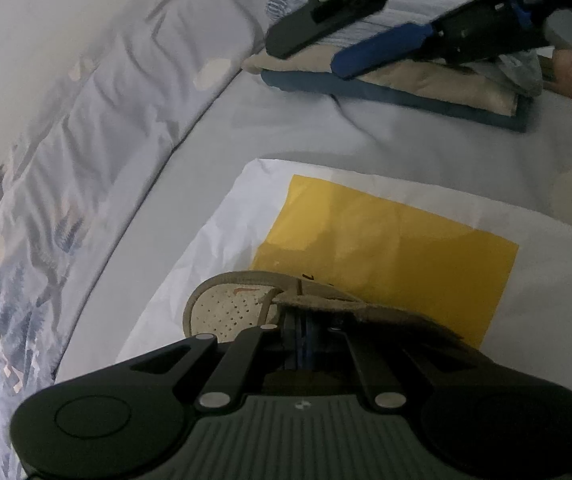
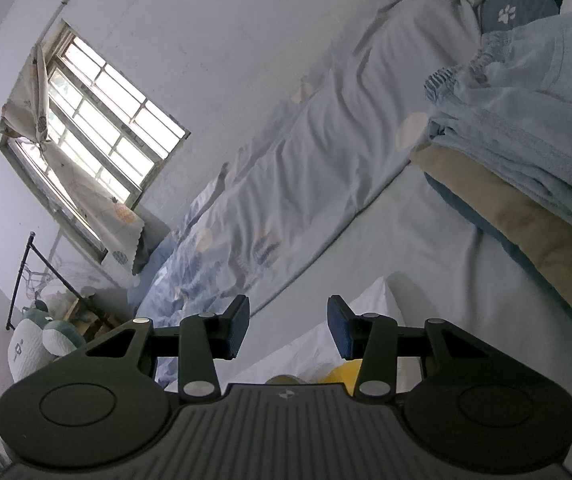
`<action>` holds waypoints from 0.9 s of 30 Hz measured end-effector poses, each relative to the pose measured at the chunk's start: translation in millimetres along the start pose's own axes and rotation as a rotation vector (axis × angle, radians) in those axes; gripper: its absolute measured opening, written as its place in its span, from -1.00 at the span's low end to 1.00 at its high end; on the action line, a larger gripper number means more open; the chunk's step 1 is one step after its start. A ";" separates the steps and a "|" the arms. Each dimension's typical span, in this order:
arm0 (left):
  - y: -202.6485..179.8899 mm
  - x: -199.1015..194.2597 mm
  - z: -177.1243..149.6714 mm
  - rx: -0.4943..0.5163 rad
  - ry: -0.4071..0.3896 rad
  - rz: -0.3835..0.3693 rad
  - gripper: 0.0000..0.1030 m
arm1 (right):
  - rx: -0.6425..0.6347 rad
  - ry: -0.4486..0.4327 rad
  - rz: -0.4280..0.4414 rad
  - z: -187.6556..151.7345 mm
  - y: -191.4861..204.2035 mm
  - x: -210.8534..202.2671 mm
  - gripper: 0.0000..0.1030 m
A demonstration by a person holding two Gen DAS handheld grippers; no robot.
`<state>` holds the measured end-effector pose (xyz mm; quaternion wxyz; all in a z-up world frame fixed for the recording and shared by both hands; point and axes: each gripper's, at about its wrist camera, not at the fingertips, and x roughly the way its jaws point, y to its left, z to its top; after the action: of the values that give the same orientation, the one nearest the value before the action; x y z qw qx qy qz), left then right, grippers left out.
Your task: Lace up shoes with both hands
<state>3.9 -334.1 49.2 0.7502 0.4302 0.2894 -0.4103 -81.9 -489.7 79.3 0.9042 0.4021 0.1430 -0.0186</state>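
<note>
so the whole thing sits on a bed (image 1: 425,148), pale blue sheet with a rumpled quilt (image 1: 86,128) along the far side and a stack of folded clothes (image 1: 425,88) further up. on the sheet lies a white sheet of paper (image 1: 214,240) with a yellow sheet (image 1: 385,248) on top, and the shoe (image 1: 246,304) rests across both, tan with a perforated cream insole showing through the opening.

the left gripper (image 1: 303,330) is clamped nearly closed on the shoe's tongue or collar flap, right at the opening; exactly which piece it pinches is hidden by the gripper itself. the right gripper (image 2: 287,326) hangs up in the air with its blue pads wide apart and nothing between them, pointed off toward the quilt and the window (image 2: 98,128), well clear of the shoe.

no lace shows in either view, so i can't tell how much of the lacing is in or where the ends lie.

my take on doing this well: keep the left pinch firm so the shoe doesn't skate on that slick paper, don't haul up hard enough to fold the flap, and bring the free gripper down low over the eyelets so its camera actually sees them before closing on anything thin.
</note>
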 end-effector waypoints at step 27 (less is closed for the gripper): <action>1.1 1.4 -7.0 -0.075 -0.032 0.007 -0.95 | 0.231 0.169 0.050 -79.1 -15.9 55.5 -0.97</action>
<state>4.9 -328.1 45.4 0.7718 0.3960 0.2910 -0.4035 -50.3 -438.0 2.4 0.8368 0.5071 0.2054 0.0212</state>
